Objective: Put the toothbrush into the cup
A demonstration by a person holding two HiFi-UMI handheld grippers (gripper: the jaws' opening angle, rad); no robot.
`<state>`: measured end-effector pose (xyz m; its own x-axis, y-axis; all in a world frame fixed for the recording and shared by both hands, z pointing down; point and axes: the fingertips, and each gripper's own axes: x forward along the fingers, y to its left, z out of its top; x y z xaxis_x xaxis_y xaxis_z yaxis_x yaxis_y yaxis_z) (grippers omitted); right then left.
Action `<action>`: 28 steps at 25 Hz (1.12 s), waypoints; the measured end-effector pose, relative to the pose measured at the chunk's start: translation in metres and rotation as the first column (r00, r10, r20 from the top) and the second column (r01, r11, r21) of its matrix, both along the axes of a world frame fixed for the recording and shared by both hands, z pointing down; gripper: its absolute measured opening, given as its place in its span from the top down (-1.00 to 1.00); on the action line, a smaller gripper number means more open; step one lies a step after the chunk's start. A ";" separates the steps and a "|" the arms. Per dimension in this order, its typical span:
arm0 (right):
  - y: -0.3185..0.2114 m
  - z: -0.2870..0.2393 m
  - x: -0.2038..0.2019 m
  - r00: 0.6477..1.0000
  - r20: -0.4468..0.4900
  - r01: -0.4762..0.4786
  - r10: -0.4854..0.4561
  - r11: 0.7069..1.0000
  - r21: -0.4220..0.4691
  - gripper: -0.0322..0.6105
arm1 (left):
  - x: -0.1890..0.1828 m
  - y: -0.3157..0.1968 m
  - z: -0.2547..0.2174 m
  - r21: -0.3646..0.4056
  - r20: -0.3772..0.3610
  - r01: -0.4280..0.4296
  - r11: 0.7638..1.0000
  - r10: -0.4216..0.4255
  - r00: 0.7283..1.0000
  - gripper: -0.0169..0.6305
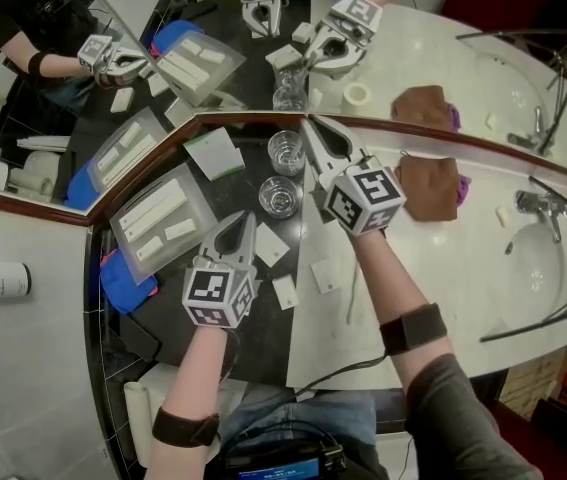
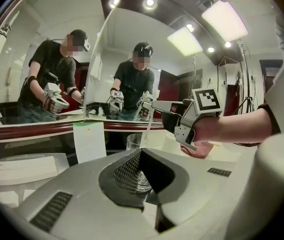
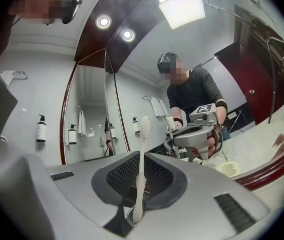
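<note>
Toothbrush [image 3: 142,154] beside the far cup [image 1: 286,152]
Head view: right gripper [image 1: 313,133] hung just beside the cup. Left gripper view: left gripper [image 2: 140,156] was pressed together, empty. Right gripper view: jaws pinched toothbrush upright, probably for dropping in handle-first.

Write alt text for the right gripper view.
The right gripper clamps a white plastic toothbrush upright, bristles up, its lower end at the rim of a clear glass cup. Behind, angled wall mirrors reflect the person holding the gripper, beside white pump bottles on a white wall.
</note>
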<state>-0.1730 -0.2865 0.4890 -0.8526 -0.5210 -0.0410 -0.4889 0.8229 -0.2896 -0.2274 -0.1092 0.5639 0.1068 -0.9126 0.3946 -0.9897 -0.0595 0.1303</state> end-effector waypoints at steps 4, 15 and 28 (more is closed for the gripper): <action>-0.003 0.008 -0.007 1.000 -0.018 -0.006 0.006 1.000 -0.002 0.75 | -0.008 0.003 0.003 -0.003 -0.003 0.008 1.000 -0.008 1.000 0.94; -0.002 0.048 -0.019 0.990 -0.142 0.003 -0.009 0.999 -0.041 0.73 | -0.021 0.004 0.009 -0.007 -0.022 0.024 1.000 -0.024 0.999 0.94; -0.007 0.097 -0.023 0.936 -0.351 -0.035 -0.014 0.990 -0.133 0.62 | -0.025 0.008 0.013 -0.018 -0.040 0.039 0.999 -0.040 0.998 0.94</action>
<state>-0.1963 -0.2931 0.5863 -0.7940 -0.5098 0.3312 -0.5881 0.7820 -0.2063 -0.2525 -0.1012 0.5770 0.0868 -0.9095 0.4064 -0.9851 -0.0177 0.1709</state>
